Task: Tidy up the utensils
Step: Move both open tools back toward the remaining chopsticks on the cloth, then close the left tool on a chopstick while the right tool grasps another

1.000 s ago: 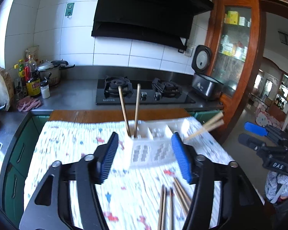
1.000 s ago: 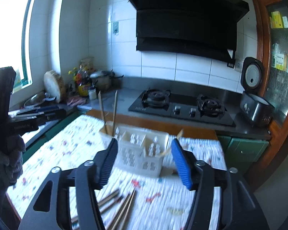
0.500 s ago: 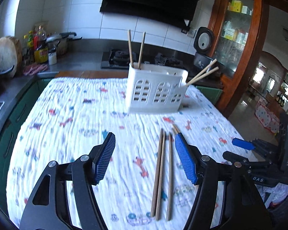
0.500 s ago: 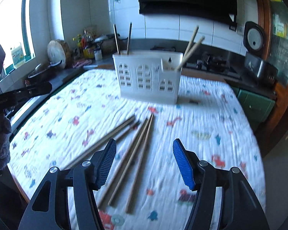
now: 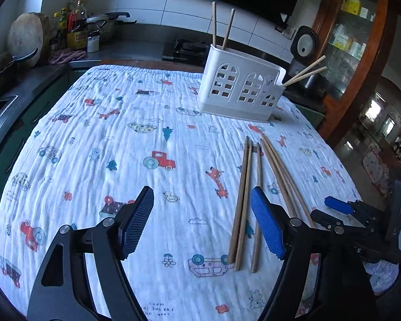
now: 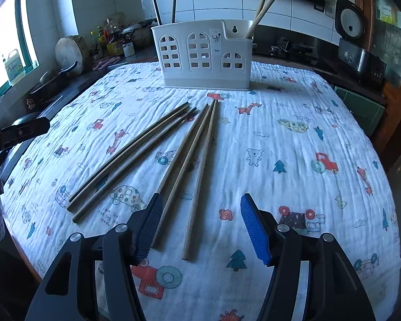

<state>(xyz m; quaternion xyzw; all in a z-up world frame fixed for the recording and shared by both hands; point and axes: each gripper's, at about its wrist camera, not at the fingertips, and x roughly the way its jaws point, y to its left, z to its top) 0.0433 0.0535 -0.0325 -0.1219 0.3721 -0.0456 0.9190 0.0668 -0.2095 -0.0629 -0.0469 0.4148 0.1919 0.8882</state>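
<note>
Several wooden chopsticks (image 5: 242, 200) lie loose on the printed tablecloth (image 5: 93, 133), in front of a white utensil holder (image 5: 240, 91). The holder has two upright chopsticks (image 5: 222, 26) at one end and two leaning ones (image 5: 304, 72) at the other. My left gripper (image 5: 201, 200) hovers low just left of the loose ones; its jaws are opening with nothing between them. My right gripper (image 6: 200, 203) is open over the near ends of the loose chopsticks (image 6: 192, 165); no pad touches them. The holder (image 6: 203, 56) stands beyond.
A counter on the left carries bottles (image 5: 74, 32), a pot (image 5: 107, 24) and a round chopping block (image 5: 26, 40). Behind the table are a gas stove (image 6: 294, 49) and a rice cooker (image 6: 358, 53). A wooden glass cabinet (image 5: 347, 40) stands at the right.
Both grippers have dropped toward the tablecloth and tipped downward, so the loose chopsticks now lie close before them. The left jaws stand wider than before.
</note>
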